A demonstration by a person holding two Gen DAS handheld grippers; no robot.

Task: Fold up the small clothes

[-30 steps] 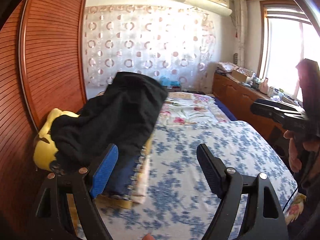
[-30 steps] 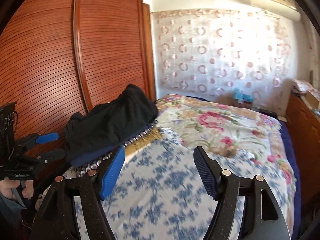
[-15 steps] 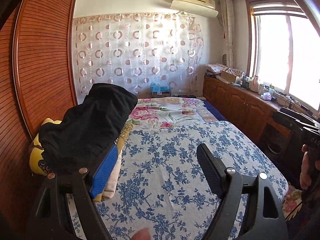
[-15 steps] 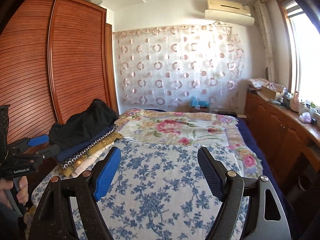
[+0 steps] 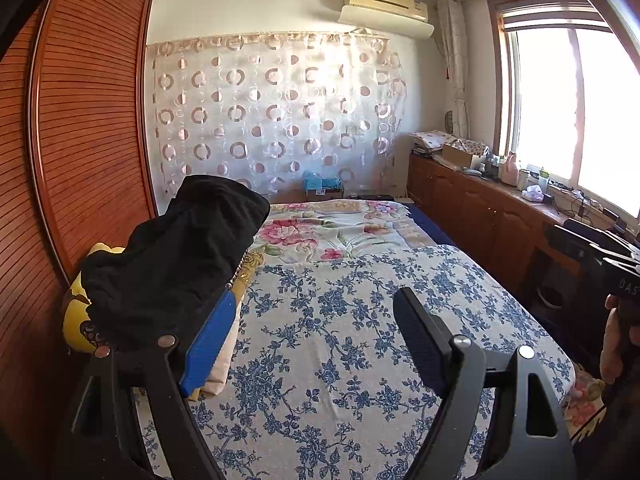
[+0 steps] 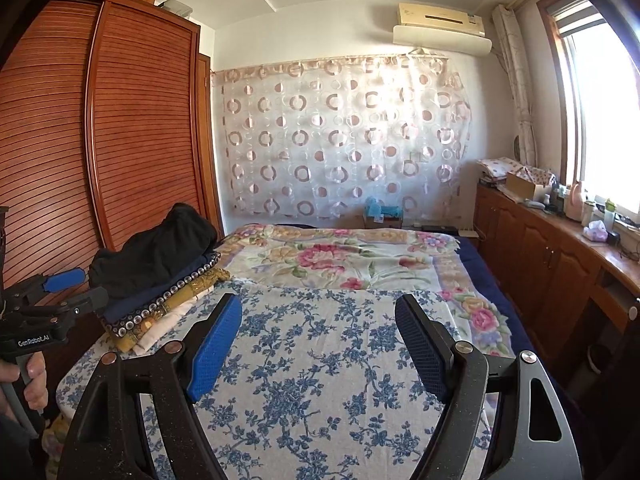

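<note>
A stack of folded clothes (image 6: 160, 312) lies on the left edge of the bed, topped by a loose black garment (image 5: 176, 256) that also shows as the black garment (image 6: 156, 252) in the right wrist view. My left gripper (image 5: 316, 300) hovers open and empty over the blue-flowered sheet (image 5: 340, 320), its left finger just beside the stack. My right gripper (image 6: 318, 300) is open too, with nothing between its pads, to the right of the stack. The left gripper (image 6: 60, 292) appears at the right view's left edge, held by a hand (image 6: 32, 380).
A brown slatted wardrobe (image 6: 100, 140) stands close behind the clothes. A flowered quilt (image 6: 340, 256) covers the far half of the bed. Wooden cabinets (image 6: 560, 256) with clutter run under the window on the right. A yellow cushion (image 5: 76, 320) sits under the stack.
Both views have drawn back from the clothes stack and swung right toward the room. The black garment looks smaller in the right view. The right jaws opened slightly wider.
</note>
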